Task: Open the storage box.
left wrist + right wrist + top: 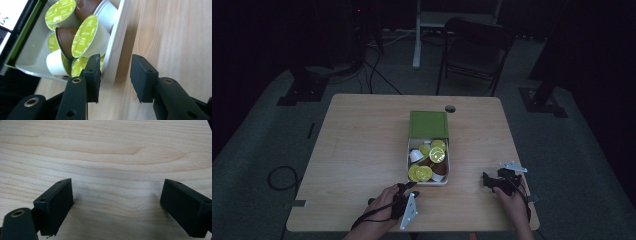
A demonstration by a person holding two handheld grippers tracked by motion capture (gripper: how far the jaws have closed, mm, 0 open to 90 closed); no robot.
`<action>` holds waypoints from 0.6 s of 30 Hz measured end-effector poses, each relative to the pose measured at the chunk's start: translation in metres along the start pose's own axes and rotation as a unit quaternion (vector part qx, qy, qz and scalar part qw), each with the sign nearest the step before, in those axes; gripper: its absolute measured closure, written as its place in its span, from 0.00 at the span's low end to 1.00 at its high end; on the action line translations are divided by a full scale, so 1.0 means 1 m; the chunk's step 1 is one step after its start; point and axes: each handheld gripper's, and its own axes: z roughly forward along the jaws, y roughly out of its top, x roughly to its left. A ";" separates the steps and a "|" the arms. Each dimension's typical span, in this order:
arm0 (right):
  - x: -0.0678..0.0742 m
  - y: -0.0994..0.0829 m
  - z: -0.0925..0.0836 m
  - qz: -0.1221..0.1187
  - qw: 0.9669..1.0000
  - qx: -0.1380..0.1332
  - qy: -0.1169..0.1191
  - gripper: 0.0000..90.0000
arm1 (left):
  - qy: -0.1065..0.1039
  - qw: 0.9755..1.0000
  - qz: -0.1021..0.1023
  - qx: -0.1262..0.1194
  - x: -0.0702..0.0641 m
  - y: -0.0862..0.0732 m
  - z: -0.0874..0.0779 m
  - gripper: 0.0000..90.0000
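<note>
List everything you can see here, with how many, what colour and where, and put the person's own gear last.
table: one, light wood, middle of the high view
box: one, white tray with its green lid slid toward the far side, centre of the table
capsules: several, exact count unclear, white or brown cups with yellow-green foil tops, piled in the box
folding chair: one, dark, on the floor beyond the table
cable coil: one, black, on the floor left of the table
left hand-held gripper: one, black, jaws apart with nothing between the pads, at the box's near edge
right hand-held gripper: one, black, jaws wide open over bare table, right of the box
</note>
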 end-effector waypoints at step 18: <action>0.000 0.000 0.000 0.000 1.000 0.000 0.000 0.12 | -0.040 0.998 -0.047 0.000 0.000 -0.004 -0.005 0.68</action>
